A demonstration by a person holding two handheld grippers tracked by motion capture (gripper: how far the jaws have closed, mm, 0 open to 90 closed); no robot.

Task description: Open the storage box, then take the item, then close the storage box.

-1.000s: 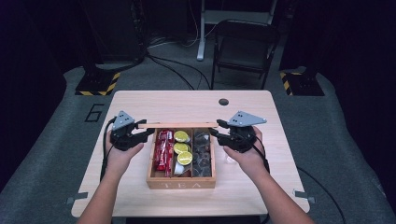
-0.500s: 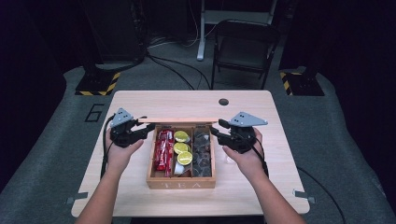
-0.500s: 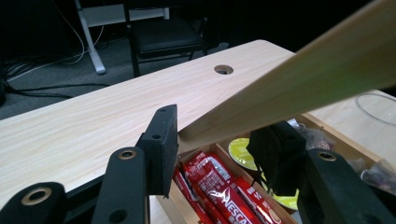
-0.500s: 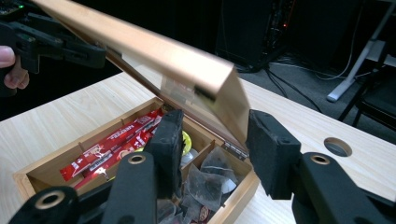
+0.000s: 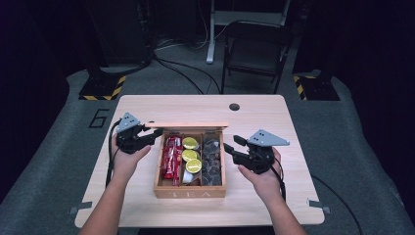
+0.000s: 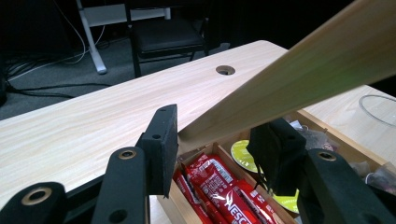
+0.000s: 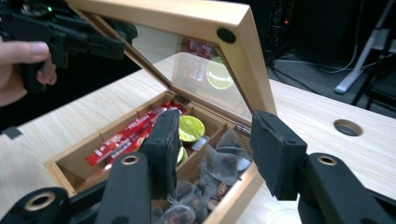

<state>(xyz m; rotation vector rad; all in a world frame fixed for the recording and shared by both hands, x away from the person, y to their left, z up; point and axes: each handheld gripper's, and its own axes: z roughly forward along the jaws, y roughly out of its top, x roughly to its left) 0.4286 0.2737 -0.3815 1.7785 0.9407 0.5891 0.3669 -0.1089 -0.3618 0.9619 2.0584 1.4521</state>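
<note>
Wooden table carries one tea box with three compartments, its long axis running away from the person. Left gripper clamps the upright lid; right gripper has just been opening, jaws empty.

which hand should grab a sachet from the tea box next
Right. The right gripper is open and free beside the tea box; the left gripper is shut on the raised lid.
</note>
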